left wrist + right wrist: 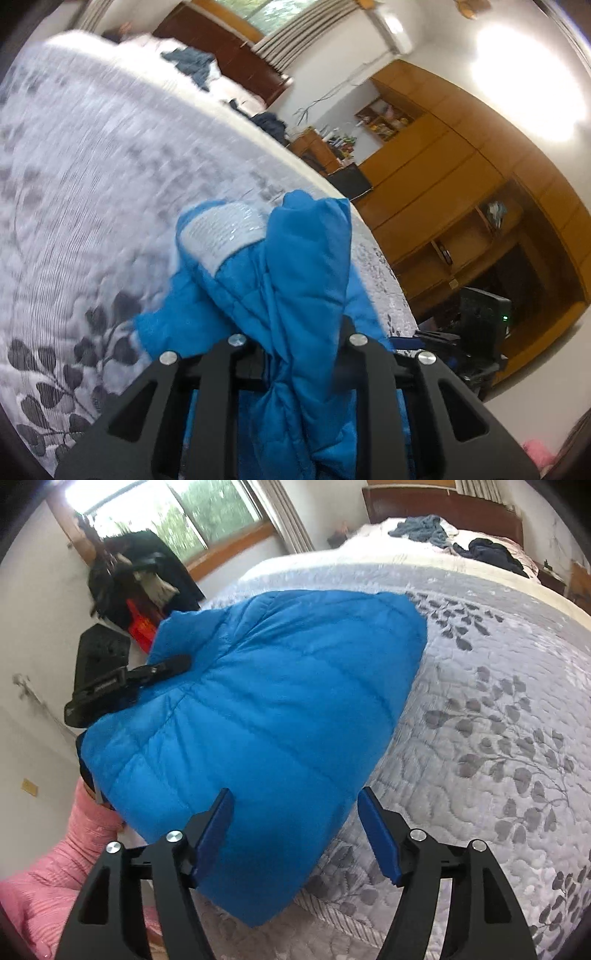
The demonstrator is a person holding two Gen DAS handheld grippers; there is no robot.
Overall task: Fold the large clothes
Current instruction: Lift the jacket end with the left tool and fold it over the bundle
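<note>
Blue quilted puffer jacket [266,709] being handled at the near edge of the grey leaf-patterned bed [498,709].
Light, puffy, slippery fabric is being pinched, bunched, by the left gripper [295,354]; the right gripper [295,834] is being held with jaws apart around its hem, judged the firmest hold.

The bright blue quilted puffer jacket [266,716] lies bunched on a grey leaf-patterned bedspread [498,716] — one bundled fold lifted, its white inner label showing.
</note>
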